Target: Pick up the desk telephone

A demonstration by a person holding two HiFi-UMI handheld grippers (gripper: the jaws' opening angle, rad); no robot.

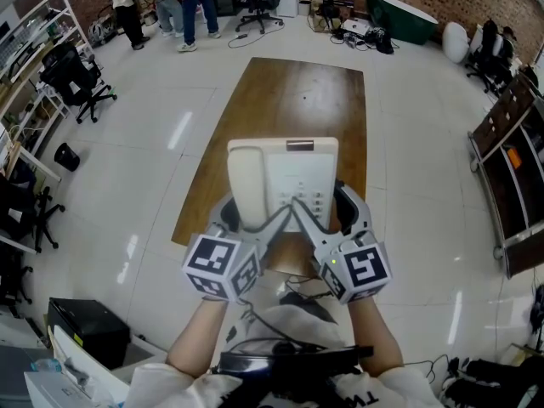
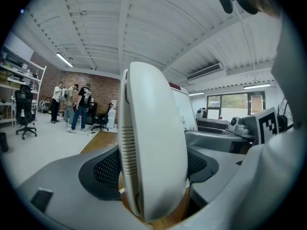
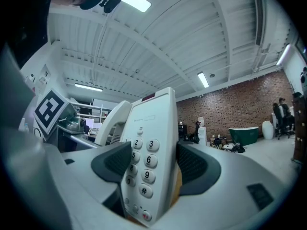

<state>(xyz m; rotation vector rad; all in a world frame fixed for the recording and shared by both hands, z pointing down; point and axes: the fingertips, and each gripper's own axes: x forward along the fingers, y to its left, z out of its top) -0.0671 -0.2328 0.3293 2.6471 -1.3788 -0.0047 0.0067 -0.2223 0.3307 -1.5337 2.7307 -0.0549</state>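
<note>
A cream desk telephone (image 1: 293, 177) with its handset (image 1: 246, 185) on the left hangs over the near end of the wooden table (image 1: 297, 100), seemingly raised above it. My left gripper (image 1: 253, 218) is shut on the handset side of its near edge; in the left gripper view the handset (image 2: 153, 143) fills the gap between the dark pads (image 2: 108, 169). My right gripper (image 1: 330, 213) is shut on the keypad side. In the right gripper view one pad (image 3: 112, 162) lies on the telephone's (image 3: 153, 128) key face and the other behind it.
Several people (image 1: 161, 2) stand at the far left of the room. Office chairs (image 1: 76, 79) and shelves (image 1: 25, 100) line the left side, and a dark cabinet (image 1: 510, 160) stands on the right. A green tub (image 1: 408, 15) and bags lie at the back.
</note>
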